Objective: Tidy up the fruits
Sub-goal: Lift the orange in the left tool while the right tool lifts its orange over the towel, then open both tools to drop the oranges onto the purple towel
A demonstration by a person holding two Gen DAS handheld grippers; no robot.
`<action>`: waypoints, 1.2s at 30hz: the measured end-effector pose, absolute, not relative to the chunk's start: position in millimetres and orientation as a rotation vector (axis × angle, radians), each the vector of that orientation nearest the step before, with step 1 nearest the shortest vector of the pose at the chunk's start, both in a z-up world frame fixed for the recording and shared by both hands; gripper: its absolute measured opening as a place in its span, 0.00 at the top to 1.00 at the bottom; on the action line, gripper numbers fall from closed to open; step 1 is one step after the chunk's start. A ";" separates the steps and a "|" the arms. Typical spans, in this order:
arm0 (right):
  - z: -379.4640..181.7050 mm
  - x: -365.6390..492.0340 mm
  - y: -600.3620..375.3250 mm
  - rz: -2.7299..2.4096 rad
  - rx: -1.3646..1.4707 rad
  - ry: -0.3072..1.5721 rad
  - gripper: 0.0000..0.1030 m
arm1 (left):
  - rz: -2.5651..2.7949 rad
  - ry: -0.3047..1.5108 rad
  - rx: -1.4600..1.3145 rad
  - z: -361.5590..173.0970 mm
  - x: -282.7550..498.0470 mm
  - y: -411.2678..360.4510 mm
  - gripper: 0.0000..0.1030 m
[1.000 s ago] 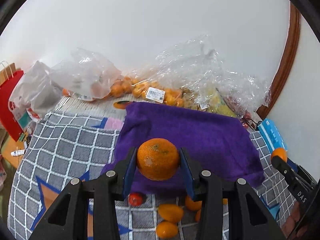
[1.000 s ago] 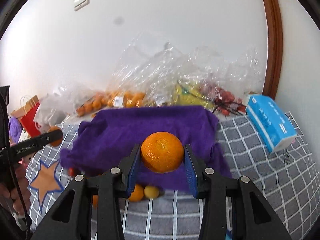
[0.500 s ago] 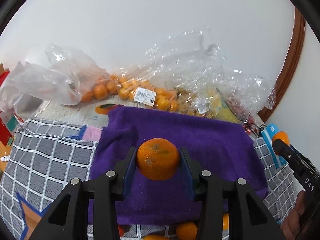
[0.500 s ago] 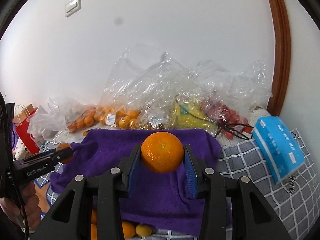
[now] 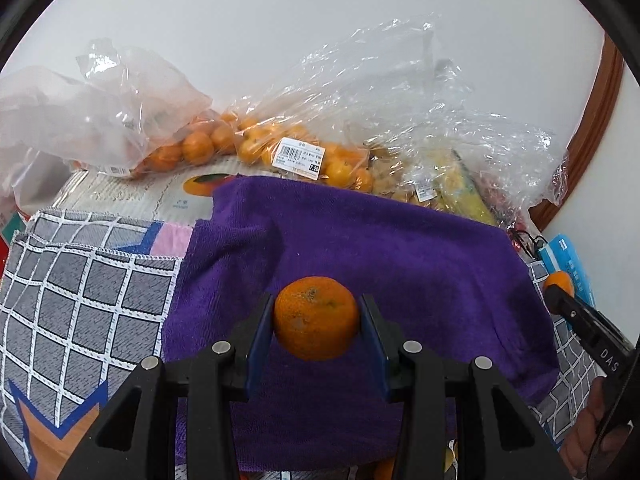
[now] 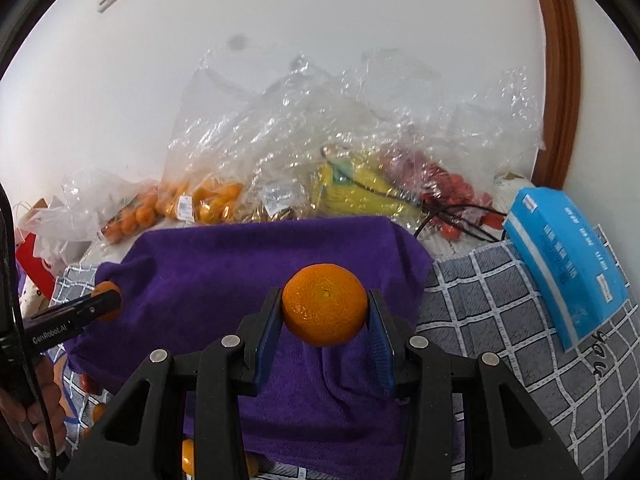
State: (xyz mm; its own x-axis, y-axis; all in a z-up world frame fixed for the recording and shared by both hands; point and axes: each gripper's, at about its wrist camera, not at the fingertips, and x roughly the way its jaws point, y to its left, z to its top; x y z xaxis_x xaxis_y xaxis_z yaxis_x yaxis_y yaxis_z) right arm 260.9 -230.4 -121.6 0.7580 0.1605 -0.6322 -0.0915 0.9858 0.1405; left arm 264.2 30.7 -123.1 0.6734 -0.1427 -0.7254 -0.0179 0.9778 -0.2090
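**Both claws loaded, one mandarin each, above the purple towel**

Left wrist view: left gripper [image 5: 317,322] pinches a mandarin [image 5: 316,317] across its widest girth, blue pads flat on either flank. Rind dull, slightly pitted, with a pale scuff low on the front. The fruit hangs over the middle of the purple towel [image 5: 400,256], not touching it as far as I can tell. Bagged oranges [image 5: 256,146] lie along the towel's far edge. The right gripper [image 5: 560,290] enters at the towel's right edge, with orange showing at its tip.

Right wrist view: right gripper [image 6: 325,320] is clamped on a second mandarin [image 6: 325,305], this one glossier, stem scar facing the camera, over the towel's right half. A blue tissue pack [image 6: 568,264] sits on the checked cloth [image 6: 500,320] off the right edge.

Handling (judgement): light, rounded, soft-skinned; the rind yields and bruises under hard squeeze. Hold at the equator with modest force; the curved peel could roll out of a loose pinch.
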 end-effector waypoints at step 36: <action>-169.2 278.1 -198.4 0.192 0.006 0.833 0.59 | -0.089 0.949 -0.180 -149.2 277.3 22.3 0.60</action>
